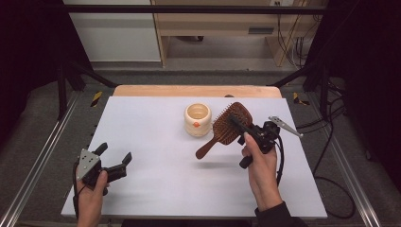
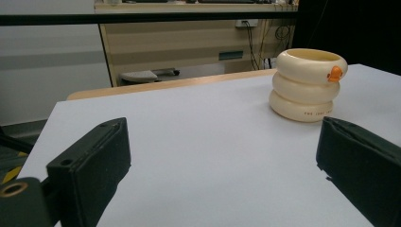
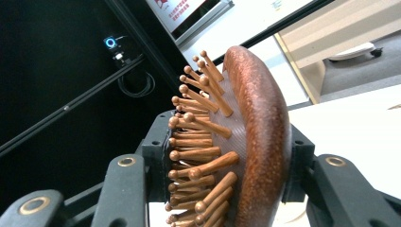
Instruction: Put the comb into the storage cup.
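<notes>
The high view looks forward and down from above the person's side onto the whole white table [image 1: 156,156], with the cream cup [image 1: 197,119] near its middle. The left gripper view sits low over that table, facing the same cup [image 2: 307,85] from a distance. The right gripper view points upward, close against the hairbrush [image 3: 246,142].

A white table [image 1: 156,142] takes up the middle of the high view, with a strip of bare wood [image 1: 196,91] along its upper edge. Above it, at the top centre, stands a pale wooden cabinet [image 1: 213,23]. Black cables [image 1: 291,45] hang at the upper right.
</notes>
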A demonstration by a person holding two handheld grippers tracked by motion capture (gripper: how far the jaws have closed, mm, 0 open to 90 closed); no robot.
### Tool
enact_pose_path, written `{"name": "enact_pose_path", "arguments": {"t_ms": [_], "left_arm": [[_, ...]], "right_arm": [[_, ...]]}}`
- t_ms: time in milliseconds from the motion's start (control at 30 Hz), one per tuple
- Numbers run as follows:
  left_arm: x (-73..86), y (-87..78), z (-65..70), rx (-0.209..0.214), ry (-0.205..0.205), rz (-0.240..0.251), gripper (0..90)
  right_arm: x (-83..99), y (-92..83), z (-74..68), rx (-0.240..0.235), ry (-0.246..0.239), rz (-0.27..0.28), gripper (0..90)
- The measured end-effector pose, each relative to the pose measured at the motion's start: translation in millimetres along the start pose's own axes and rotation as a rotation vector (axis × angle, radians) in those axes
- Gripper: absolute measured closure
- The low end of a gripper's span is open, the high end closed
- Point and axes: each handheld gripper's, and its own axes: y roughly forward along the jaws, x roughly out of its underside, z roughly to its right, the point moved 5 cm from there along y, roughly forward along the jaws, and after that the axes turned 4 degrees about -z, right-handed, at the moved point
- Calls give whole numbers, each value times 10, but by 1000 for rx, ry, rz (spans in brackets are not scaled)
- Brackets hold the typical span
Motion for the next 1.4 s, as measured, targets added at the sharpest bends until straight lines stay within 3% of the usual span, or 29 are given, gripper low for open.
{"name": "enact_pose_path", "arguments": {"t_ms": [100,367,467,600,867,1400], "left_arm": [[13,-4,-30,-12,8,-5,39],[29,-37,-131,-36,-31,5,39],[29,-39,-148,-42,-27,9,39],[39,-37,-176,-52,-33,7,40],[45,-55,-215,-67,-45,10,43],[62,-37,-219,-71,-44,3,43]], "right_arm": [[-15,-12,24,13,-10,-7,501],[-114,6,73,50,-43,-18,501],[-189,12,61,60,-60,-31,502],[-288,0,27,36,-72,-27,501],[-497,-16,-48,52,-100,-35,501],[-841,195,-188,50,-112,-37,501]]}}
